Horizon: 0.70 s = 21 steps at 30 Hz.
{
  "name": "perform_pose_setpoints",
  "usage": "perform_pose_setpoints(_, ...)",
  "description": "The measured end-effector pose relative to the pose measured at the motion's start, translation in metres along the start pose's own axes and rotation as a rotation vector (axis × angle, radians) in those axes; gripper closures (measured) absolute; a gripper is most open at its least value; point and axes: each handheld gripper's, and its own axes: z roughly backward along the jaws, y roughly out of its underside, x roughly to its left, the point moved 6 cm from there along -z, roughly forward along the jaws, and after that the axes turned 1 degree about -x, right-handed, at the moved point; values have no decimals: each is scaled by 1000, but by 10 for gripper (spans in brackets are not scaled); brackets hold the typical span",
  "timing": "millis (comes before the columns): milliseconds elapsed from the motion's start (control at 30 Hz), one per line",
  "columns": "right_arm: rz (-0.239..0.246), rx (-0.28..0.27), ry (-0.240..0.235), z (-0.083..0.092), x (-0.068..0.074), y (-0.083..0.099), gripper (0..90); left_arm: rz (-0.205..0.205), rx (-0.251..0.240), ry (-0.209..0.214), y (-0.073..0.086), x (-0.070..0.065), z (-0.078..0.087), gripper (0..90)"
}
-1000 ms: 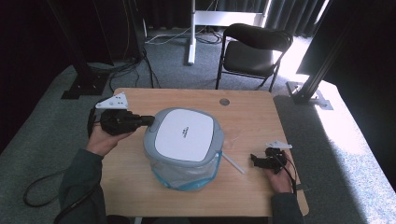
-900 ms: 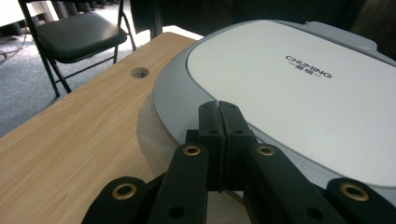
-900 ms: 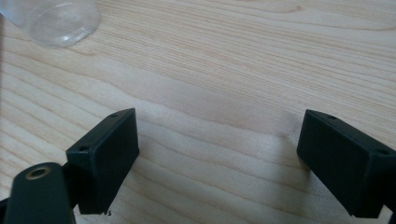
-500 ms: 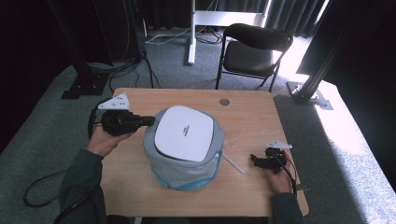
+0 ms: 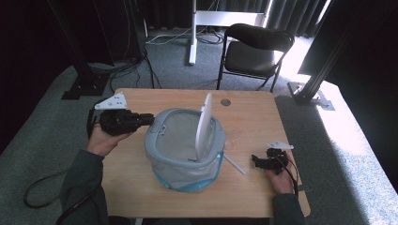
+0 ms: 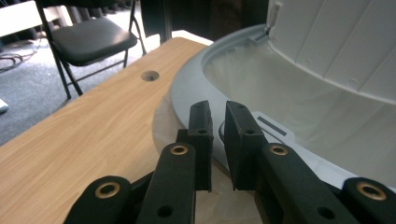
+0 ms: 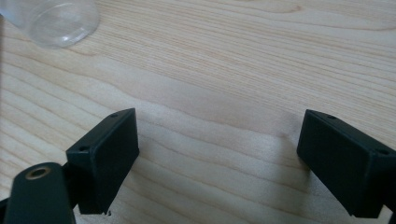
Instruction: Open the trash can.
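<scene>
At the middle of the wooden tabletop point(image 5: 141, 187) stands a round grey bin point(image 5: 184, 149) with a pale liner and a blue base; its white lid point(image 5: 203, 121) stands upright on edge, hinged at the rim on the side toward the right edge, leaving the mouth uncovered. Left claw point(image 5: 149, 120), held in the person's left hand point(image 5: 104, 139) near the left edge, points toward the bin and meets its grey rim point(image 6: 187, 93); in the left gripper view the two black jaws stand close together with a narrow gap, their tips at a small tab point(image 6: 271, 128) on the rim, though whether they press on it cannot be told. Right claw point(image 5: 256, 161), held in the right hand point(image 5: 280, 180) near the right edge, lies low over bare wood well apart from the bin; in the right gripper view its jaws are spread wide with nothing between them. A clear plastic tube point(image 5: 233, 164) lies on the tabletop between the bin's base and the right claw, its rounded end point(image 7: 60, 18) visible in the right gripper view. Beyond the far edge stands a black folding chair point(image 5: 256, 49) on grey carpet
</scene>
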Motion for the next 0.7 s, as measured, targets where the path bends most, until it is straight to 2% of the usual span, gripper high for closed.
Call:
perform_pose_setpoints(367, 0, 0, 0, 0, 0, 0, 118, 30, -3, -34, 9, 9, 5, 759)
perform_pose_setpoints(433, 0, 0, 0, 0, 0, 0, 118, 54, -9, -42, 15, 13, 5, 758)
perform_pose_setpoints(700, 1, 0, 0, 0, 0, 0, 123, 92, 4, -71, 34, 21, 4, 750)
